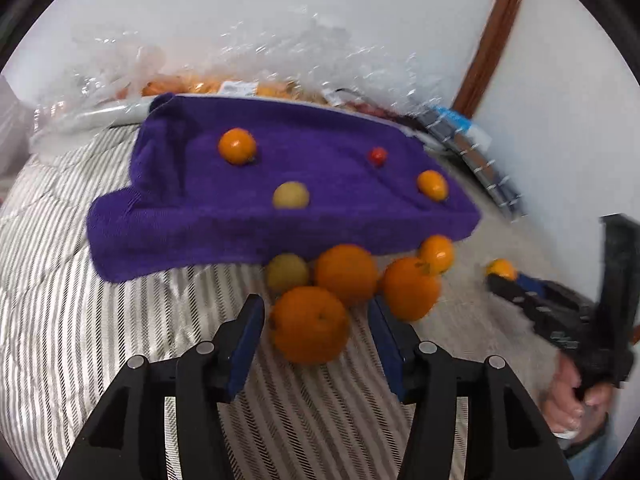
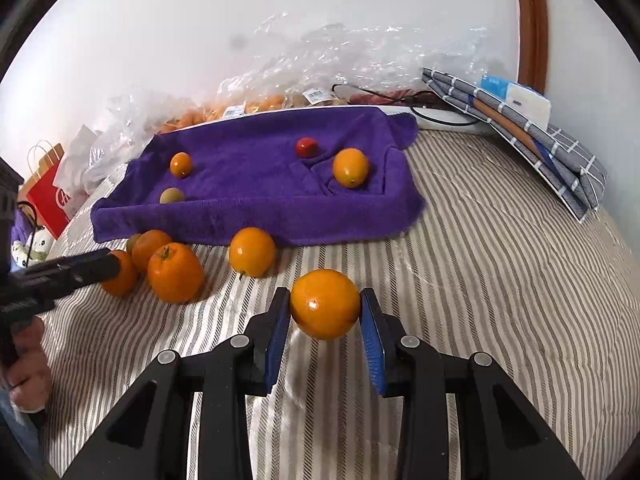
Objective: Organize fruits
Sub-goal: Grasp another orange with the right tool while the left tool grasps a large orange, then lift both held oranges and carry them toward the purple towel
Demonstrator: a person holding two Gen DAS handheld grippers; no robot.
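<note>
- We have an orange (image 2: 325,304) seated between the right gripper (image 2: 325,320)'s blue pads, lower centre of the right wrist view; both pads look to touch its sides, so we judge it gripped.
- The left gripper (image 1: 316,336) stands with its jaws apart around a second orange (image 1: 310,323), lower centre of the left wrist view; gaps show on both sides, so nothing is held yet.
- Loose fruit (image 1: 346,274) clusters just above that orange, touching or nearly touching it, at the near edge of the purple towel (image 2: 256,184).
- On the towel, at frame centre, we count two small oranges, a yellow-green fruit (image 1: 291,195) and a small red one (image 2: 307,147).
- Risk: closing the left jaws could nudge the neighbouring fruit and set it rolling, since the cluster is tight.
- Risk: the right-hand orange is round and held only at its sides; we judge that a tilt or loose squeeze could let it slip.
- Risk: the left view is motion-blurred, so alignment is uncertain.
- Surface is a striped bedcover (image 2: 500,280), soft and quilted; fruit may settle into dips.
- Behind, upper frame: clear plastic bags (image 2: 360,56) holding more fruit, a white wall, a wooden frame upper right, a red paper bag (image 2: 48,196) at left.
</note>
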